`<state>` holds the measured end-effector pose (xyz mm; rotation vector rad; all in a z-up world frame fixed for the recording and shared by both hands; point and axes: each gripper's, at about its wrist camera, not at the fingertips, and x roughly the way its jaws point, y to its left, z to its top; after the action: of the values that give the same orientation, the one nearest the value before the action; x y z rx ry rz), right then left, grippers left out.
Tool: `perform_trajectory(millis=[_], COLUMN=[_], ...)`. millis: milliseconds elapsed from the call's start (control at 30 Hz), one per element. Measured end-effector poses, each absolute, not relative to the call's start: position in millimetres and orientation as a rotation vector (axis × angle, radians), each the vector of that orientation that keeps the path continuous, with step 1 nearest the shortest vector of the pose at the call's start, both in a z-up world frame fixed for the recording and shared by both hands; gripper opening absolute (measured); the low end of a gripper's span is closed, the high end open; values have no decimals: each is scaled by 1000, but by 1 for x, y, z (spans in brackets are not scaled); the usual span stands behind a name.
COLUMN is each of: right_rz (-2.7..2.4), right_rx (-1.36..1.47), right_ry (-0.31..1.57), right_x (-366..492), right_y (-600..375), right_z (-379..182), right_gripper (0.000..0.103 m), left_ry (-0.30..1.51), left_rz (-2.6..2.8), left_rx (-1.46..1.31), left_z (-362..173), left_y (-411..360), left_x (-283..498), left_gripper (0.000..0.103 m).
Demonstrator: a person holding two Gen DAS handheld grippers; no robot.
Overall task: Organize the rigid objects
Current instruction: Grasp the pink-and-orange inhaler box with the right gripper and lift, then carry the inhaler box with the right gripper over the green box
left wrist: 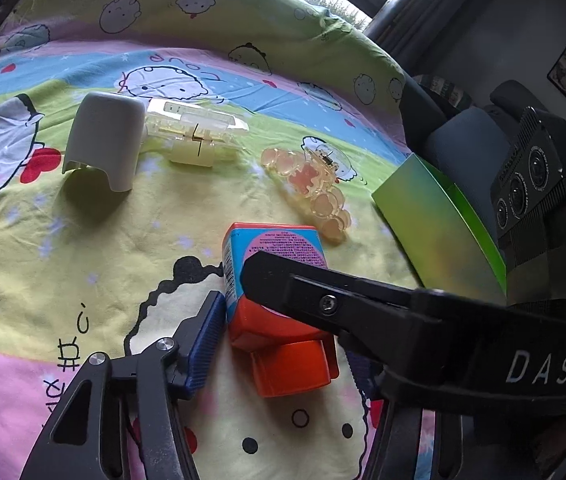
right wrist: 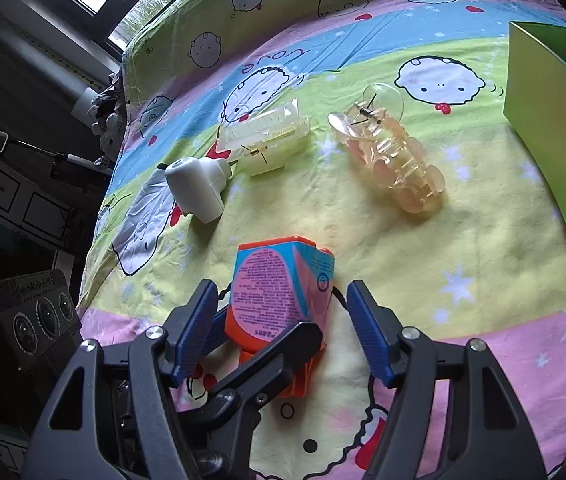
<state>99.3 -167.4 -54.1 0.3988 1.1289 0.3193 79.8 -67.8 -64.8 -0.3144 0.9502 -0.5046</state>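
An orange, blue and pink box (left wrist: 275,280) lies on the cartoon bedsheet (left wrist: 83,240). My left gripper (left wrist: 279,320) has its blue pads on either side of the box; the right pad is hidden by the other gripper's black finger crossing over the box. In the right wrist view the box (right wrist: 279,296) sits between my right gripper's (right wrist: 283,320) open blue fingers (right wrist: 199,320), with the left gripper's black finger in front. A peach hair claw (left wrist: 311,192) (right wrist: 395,164), a clear yellowish clip (left wrist: 195,132) (right wrist: 267,140) and a white cap (left wrist: 103,144) (right wrist: 195,188) lie beyond.
A green box (left wrist: 439,224) stands at the right, also in the right wrist view (right wrist: 555,120). The bed edge drops off at the left of the right wrist view, with dark furniture beyond. The other gripper's camera body (left wrist: 535,184) is at the right.
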Motion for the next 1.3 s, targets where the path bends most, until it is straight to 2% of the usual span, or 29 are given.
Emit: perform_trajectory(millis=[133,233,467,800,1300], right_rz=[322,330,342,273,145], right_rx=[398,411,404,467,529], right_ry=[1133,1104,991,842,724], right_x=[100,98,87,66,35], right_y=[-163,-165,-175,-229,-293], right_z=[-58,-52,-13,34,65], right_gripper=[58,57,56,56,55], left_ry=[937,916,812,701,657], left_rz=[-489,-481,-501,-595,-743], left_rx=[-277,-267,-227,-162,-83], left_z=[-62,-55,-18,25,51], left_y=[-71,-71,-81,-133,-200], left_x=[78,74,63,56,51], left_gripper=[57,57,57,57,57])
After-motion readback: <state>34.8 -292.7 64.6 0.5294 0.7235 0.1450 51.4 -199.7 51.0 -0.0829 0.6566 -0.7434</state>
